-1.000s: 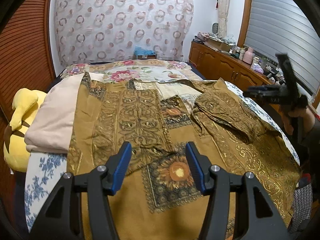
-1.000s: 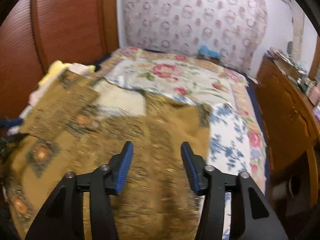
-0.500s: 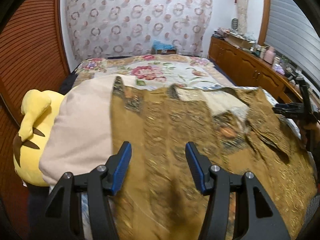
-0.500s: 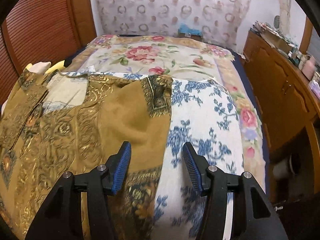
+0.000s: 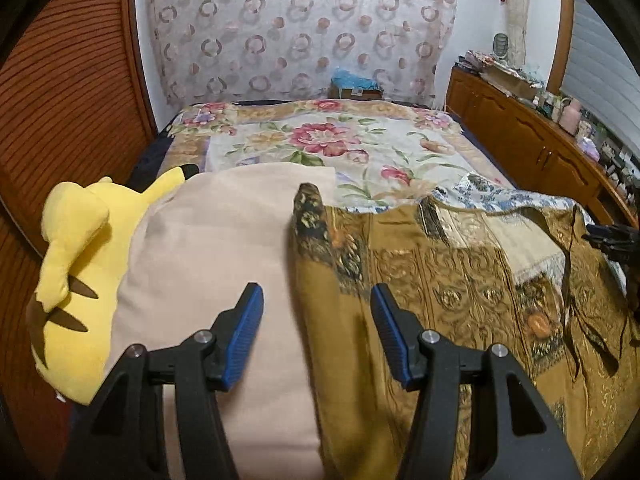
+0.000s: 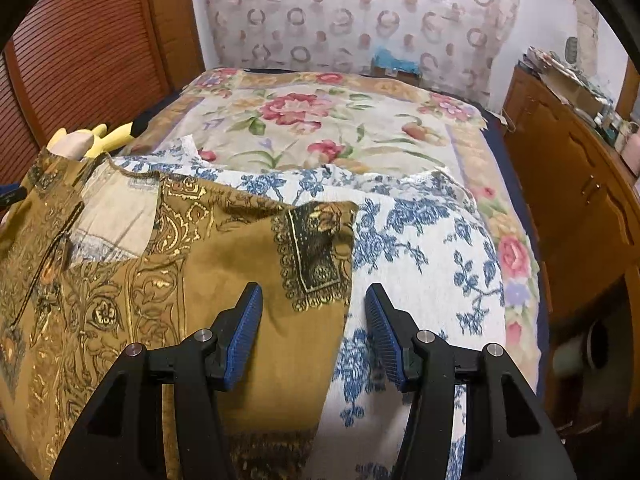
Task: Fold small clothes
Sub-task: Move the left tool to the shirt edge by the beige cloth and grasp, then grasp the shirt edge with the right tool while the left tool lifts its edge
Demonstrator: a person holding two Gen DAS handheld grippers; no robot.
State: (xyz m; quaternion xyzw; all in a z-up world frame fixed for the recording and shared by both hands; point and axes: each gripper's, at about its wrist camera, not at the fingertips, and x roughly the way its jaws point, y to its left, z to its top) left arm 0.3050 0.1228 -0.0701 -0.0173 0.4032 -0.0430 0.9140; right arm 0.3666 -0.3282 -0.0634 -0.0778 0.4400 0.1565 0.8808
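A brown and gold patterned garment (image 5: 440,288) lies spread flat on the bed; it also shows in the right wrist view (image 6: 132,280). My left gripper (image 5: 316,332) is open and empty above the garment's left edge, where its sleeve (image 5: 320,232) lies against a beige pillow (image 5: 212,264). My right gripper (image 6: 314,330) is open and empty above the garment's right sleeve (image 6: 312,256), at its edge on a blue-flowered white cloth (image 6: 424,248). The right gripper's body shows at the right rim of the left wrist view (image 5: 616,240).
A yellow plush toy (image 5: 76,264) lies left of the pillow against a wooden slatted wall (image 5: 60,100). A floral bedspread (image 6: 320,120) covers the far bed. A wooden cabinet (image 6: 580,200) with clutter on top runs along the right side.
Both grippers have moved apart: the left one to the garment's left edge by the pillow, the right one to its right sleeve. Both stay open.
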